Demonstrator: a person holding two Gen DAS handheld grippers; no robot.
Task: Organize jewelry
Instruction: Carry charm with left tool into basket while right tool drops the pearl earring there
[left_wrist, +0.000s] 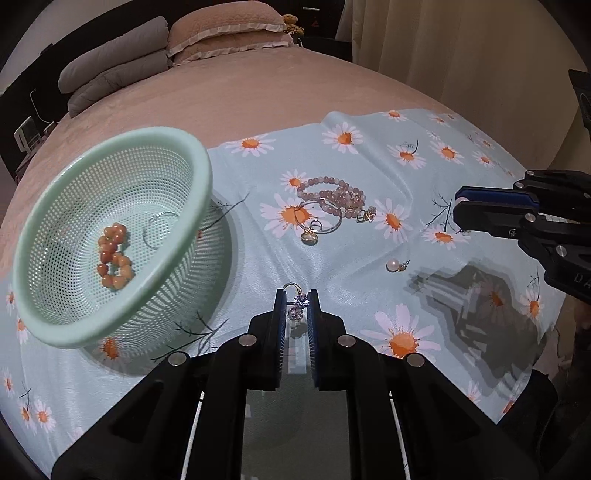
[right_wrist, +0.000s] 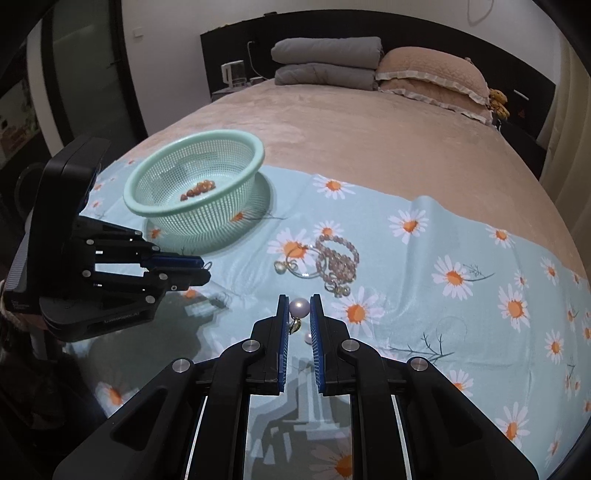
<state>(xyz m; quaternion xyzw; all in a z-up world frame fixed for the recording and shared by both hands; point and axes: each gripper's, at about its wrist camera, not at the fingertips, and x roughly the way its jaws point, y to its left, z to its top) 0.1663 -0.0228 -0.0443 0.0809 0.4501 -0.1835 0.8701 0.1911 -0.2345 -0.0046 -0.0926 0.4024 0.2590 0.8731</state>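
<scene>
Both wrist cameras look forward, low and close over the daisy cloth (left_wrist: 369, 266), sharing the basket (right_wrist: 236, 138).

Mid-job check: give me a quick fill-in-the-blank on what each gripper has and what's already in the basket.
1. The left gripper is shut on a sparkly ____.
2. The right gripper is shut on a ____ earring.
3. The orange bead bracelet lies inside the green ____.
4. The pink bead bracelet lies on the ____-print cloth, outside the basket.

Missing words: earring; pearl; basket; daisy
</scene>
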